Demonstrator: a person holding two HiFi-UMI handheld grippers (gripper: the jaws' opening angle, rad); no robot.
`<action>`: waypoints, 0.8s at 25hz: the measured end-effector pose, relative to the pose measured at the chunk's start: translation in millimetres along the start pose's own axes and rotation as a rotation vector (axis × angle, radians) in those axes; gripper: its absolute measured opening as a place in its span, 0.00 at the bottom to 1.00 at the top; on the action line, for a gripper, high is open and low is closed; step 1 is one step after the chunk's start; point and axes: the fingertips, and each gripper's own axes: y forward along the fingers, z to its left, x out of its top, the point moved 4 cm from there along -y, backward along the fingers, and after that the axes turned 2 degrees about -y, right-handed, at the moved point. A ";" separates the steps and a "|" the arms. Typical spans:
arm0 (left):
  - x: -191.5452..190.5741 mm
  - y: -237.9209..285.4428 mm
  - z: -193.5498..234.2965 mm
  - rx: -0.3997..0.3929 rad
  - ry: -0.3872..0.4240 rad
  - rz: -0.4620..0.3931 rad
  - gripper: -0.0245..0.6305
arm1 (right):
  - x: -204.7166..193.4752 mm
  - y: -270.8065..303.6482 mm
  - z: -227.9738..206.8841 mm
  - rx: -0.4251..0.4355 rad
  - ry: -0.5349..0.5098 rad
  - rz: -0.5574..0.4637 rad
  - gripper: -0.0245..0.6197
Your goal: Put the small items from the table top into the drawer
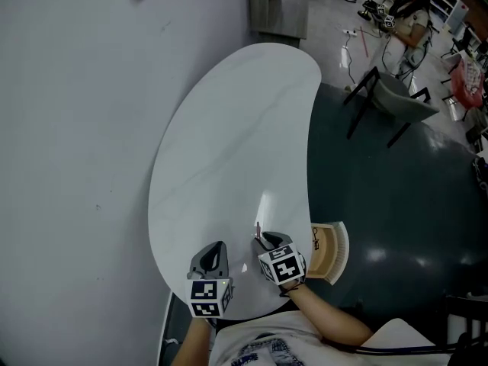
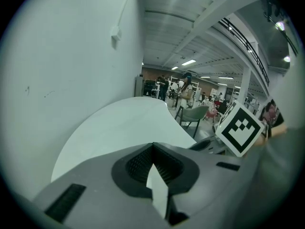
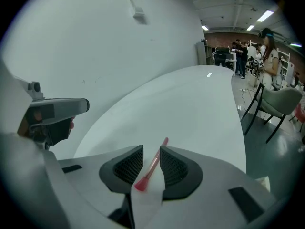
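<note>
- A slim pink brush (image 3: 152, 168) is lying on the white table (image 1: 229, 143) near the person's edge, its tuft pointing back toward the gripper. It is the only small item showing on the top.
- The right gripper (image 3: 151, 151) is pointing down at the table with its jaws partly apart. The brush is sitting in the gap, close along one pad, and I am seeing no squeeze on it.
- Judging from this, the pick-up of the brush is the step in hand, and nothing is being carried to the drawer yet.
- The next move is calling for the jaws to close squarely on the thin handle, which looks likely to roll or slip out sideways. Then comes a lift and a short carry to the person's right.
- The drawer (image 1: 329, 252) is standing open at the table's edge, just beside the right gripper, showing a wood-coloured inside.
- The left gripper (image 2: 152, 147) is hovering over the table just beside the right one. Its jaws are meeting at the tips with nothing between them.
</note>
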 end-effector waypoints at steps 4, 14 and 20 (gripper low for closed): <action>-3.3 9.1 1.9 0.009 -0.007 0.015 0.07 | -2.6 12.3 -4.9 0.005 0.002 0.020 0.20; -6.3 25.1 6.4 0.011 -0.011 0.040 0.07 | -10.0 34.9 -12.8 0.001 0.000 0.084 0.20; -6.5 25.4 6.6 0.019 -0.014 0.045 0.07 | -10.3 36.0 -13.2 -0.010 -0.040 0.099 0.20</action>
